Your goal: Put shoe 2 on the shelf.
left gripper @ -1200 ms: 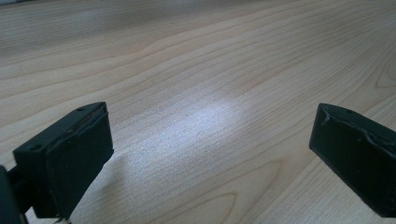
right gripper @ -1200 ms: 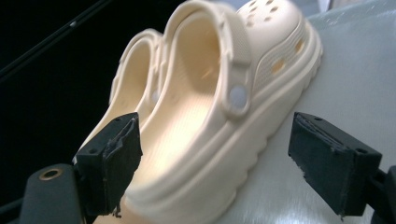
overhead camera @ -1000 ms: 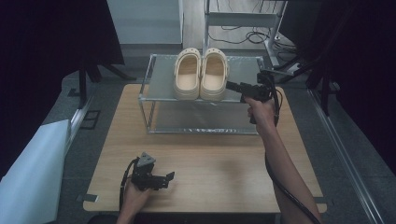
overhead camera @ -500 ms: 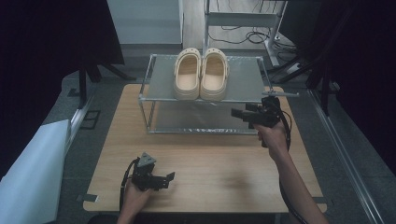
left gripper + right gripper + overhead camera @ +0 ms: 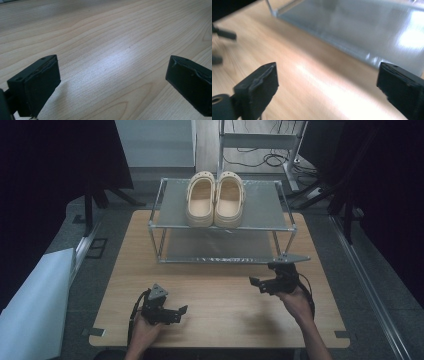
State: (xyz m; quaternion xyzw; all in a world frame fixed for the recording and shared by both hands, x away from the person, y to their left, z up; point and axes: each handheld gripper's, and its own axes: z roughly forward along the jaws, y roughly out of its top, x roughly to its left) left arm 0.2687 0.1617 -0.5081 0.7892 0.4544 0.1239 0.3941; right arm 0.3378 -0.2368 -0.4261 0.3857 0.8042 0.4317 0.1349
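Jaws spread wide on both, nothing between; right just been opening. Wooden table point(image 5: 225, 320) underneath, metal shoe rack point(image 5: 222, 227) at its far side, cream clogs point(image 5: 216, 200) paired on top shelf; right gripper point(image 5: 256, 283) near rack's front right corner, left gripper point(image 5: 184, 309) low over bare tabletop, well apart from rack

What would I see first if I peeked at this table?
The pair of cream clogs, side by side on the top shelf of a metal shoe rack at the table's far end. Nearer, two black grippers sit low over bare wood, the left gripper and right gripper, both open.
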